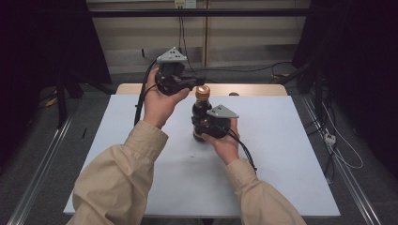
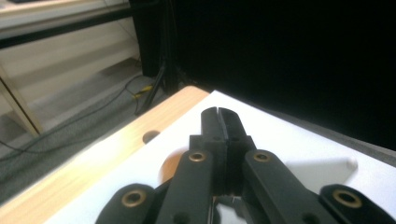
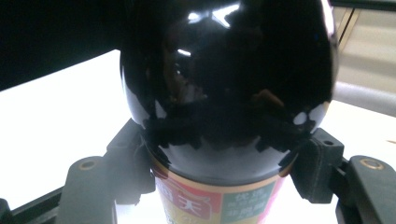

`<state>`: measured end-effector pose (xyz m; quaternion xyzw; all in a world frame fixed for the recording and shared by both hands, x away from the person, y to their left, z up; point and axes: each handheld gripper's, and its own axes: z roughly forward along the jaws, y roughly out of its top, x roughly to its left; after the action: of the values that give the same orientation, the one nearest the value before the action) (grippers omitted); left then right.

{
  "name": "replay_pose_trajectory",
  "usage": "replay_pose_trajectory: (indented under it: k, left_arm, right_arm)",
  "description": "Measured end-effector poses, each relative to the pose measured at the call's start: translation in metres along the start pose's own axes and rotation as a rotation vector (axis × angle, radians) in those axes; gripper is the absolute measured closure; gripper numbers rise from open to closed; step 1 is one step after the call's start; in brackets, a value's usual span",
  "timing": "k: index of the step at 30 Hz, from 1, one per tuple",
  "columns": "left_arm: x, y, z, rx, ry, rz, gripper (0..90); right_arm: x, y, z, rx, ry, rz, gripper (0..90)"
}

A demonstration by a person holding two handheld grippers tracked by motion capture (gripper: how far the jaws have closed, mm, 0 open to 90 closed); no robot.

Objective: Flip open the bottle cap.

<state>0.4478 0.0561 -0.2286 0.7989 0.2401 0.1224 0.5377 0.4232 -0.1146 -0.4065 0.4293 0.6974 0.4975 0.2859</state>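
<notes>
Both tongs are busy in their own way: my right gripper (image 1: 202, 125), just below the centre of the high view, is clamped round the body of the dark bottle (image 1: 202, 115), and its own camera shows the jaws pressing either side of the glossy black glass just above the colourful label (image 3: 219, 200). I judge that grip is there to pin the bottle upright on the white table (image 1: 281, 154) so it cannot turn or tip. My left gripper (image 1: 199, 83) sits in the upper middle of the frame, just above and left of the orange cap (image 1: 202, 92), with its jaws closed on nothing; in its own view the two black fingertips (image 2: 218, 122) meet flat with only tabletop beyond them. I take that raised, level pose as a position for working the cap while the other hand braces, though I cannot tell whether the cap is loose. By my count: one bottle, one cap, two grippers, one table, and a single small hole (image 2: 150, 136) in the wooden edge.
</notes>
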Motion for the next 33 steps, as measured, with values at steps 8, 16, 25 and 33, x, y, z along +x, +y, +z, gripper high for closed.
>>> replay_pose_trajectory:
  k: [8, 16, 25, 33]
  left_arm:
    - [0.006, -0.018, -0.004, 0.006, -0.011, -0.027, 90.0]
    - [0.011, -0.031, -0.007, 0.022, -0.003, -0.034, 90.0]
    - [0.013, -0.043, -0.002, 0.059, 0.006, -0.043, 90.0]
    - [0.016, -0.048, 0.004, 0.080, 0.016, -0.047, 90.0]
  right_arm:
    - [0.000, 0.000, 0.002, -0.009, 0.005, -0.008, 31.5]
    - [-0.001, 0.000, 0.002, -0.008, 0.010, -0.009, 31.3]
    - [0.000, -0.001, 0.003, -0.009, 0.011, -0.009, 31.1]
    - [0.000, -0.002, 0.003, -0.014, 0.008, -0.007, 31.0]
